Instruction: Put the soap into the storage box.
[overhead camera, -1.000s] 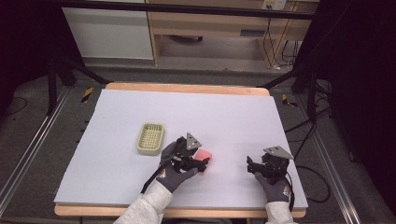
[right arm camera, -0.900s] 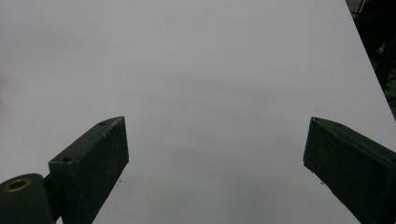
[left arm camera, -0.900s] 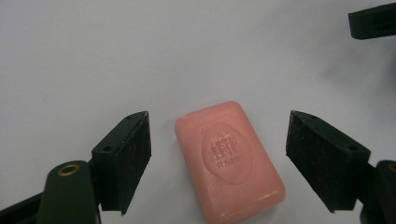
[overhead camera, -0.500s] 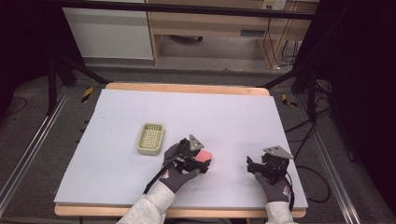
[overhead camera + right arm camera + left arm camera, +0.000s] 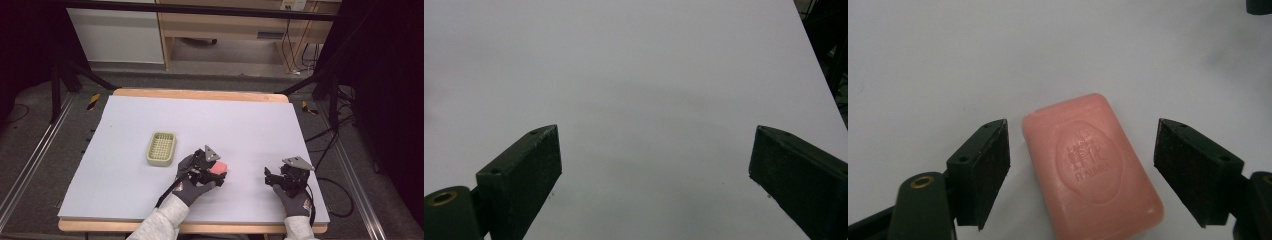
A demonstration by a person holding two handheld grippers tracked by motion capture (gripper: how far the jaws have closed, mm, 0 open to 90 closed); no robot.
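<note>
Pink rectangular bar of soap (image 5: 1092, 165), stamped with an embossed emblem, lies flat on the pale grey table sheet (image 5: 240, 125), right between the spread jaws of the left gripper (image 5: 1082, 172). Neither pad touches it, one just beside its edge, the other farther off. From the high view, the left gripper (image 5: 212, 172) sits over the soap (image 5: 219, 166), near a pale yellow-green slatted plastic soap dish (image 5: 161, 148). Over at the near right edge, the right gripper (image 5: 280, 179) has its jaws wide apart above bare sheet.

Pink embossed soap (image 5: 1093, 162), pale yellow-green, perhaps cream, latticed dish (image 5: 161, 148), black claws, white table (image 5: 250, 125).
</note>
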